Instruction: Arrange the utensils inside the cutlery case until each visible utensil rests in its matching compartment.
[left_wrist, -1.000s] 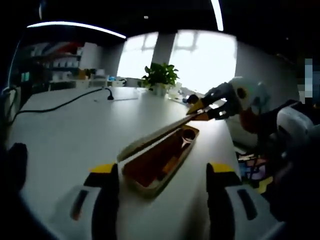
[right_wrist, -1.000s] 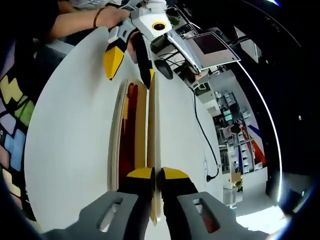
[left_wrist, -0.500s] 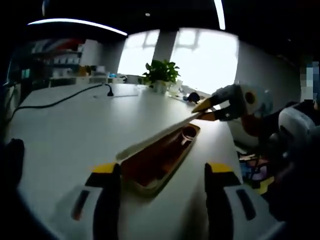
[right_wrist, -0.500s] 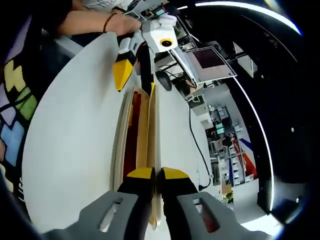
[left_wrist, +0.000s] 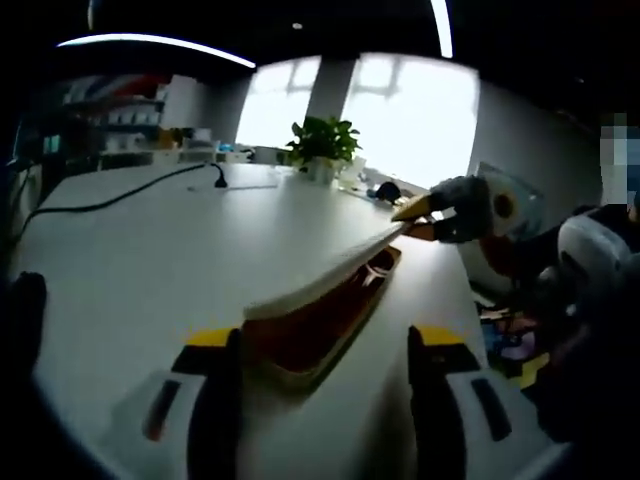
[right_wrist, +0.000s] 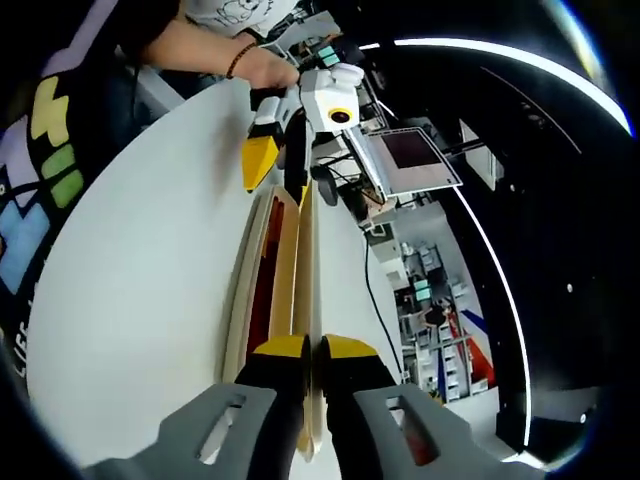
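Two hand-held grippers are at work on one cutlery case (left_wrist: 325, 320), which lies on the white counter (left_wrist: 150, 260) with its lid (left_wrist: 330, 272) lifted at a slant above the tray. In the left gripper view, your left hand-held gripper (left_wrist: 325, 345) stands spread wide, its yellow-tipped jaws on either side of the near end of the case and gripping nothing; whether they touch the case you cannot tell from here. A black cable (left_wrist: 110, 205) runs across the far part of the counter, and a potted plant (left_wrist: 322, 150) stands at its far edge before the bright window. Farther right in that view, your right hand-held gripper (left_wrist: 418, 218) pinches the far tip of the lid. In the right gripper view, that same right hand-held gripper (right_wrist: 310, 350) is closed tight on the thin edge of the lid (right_wrist: 305, 300), with the tray's dark reddish interior (right_wrist: 262, 285) lying just left of it (its contents are too dim to make out). At the far end of the case there, the left hand-held gripper (right_wrist: 275, 170) points down toward it, held by your hand (right_wrist: 262, 68).
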